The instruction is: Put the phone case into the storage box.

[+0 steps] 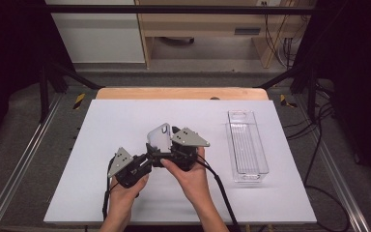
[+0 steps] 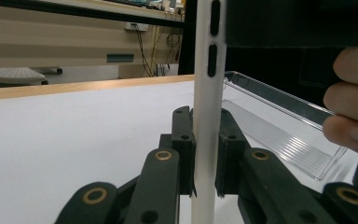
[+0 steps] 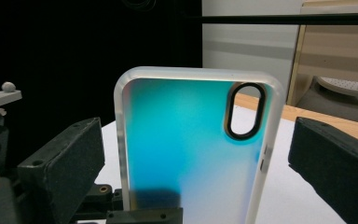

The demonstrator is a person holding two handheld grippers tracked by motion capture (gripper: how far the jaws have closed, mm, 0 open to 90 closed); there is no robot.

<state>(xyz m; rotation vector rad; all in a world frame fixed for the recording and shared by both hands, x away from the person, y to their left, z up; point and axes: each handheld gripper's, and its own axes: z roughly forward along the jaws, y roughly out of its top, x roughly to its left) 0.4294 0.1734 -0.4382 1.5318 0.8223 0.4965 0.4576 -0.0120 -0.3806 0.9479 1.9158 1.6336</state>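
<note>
A phone case (image 1: 159,137) with a frosted white rim and a blue-tinted back stands upright above the white table. My left gripper (image 1: 153,153) is shut on its lower part. In the left gripper view the case (image 2: 208,93) is edge-on and both pads of the left gripper (image 2: 206,116) press on its two faces. My right gripper (image 1: 170,145) is close on the case's right. In the right gripper view the case (image 3: 191,149) stands between the wide jaws of the right gripper (image 3: 196,135), with a gap on each side. The oval camera cutout (image 3: 244,111) is at top right.
A clear plastic tray (image 1: 233,145) lies lengthwise on the right of the white table top (image 1: 121,121), and its near wall (image 2: 279,98) is behind the case. A wooden table edge (image 1: 181,93) runs along the back. Dark frame rails stand at both sides.
</note>
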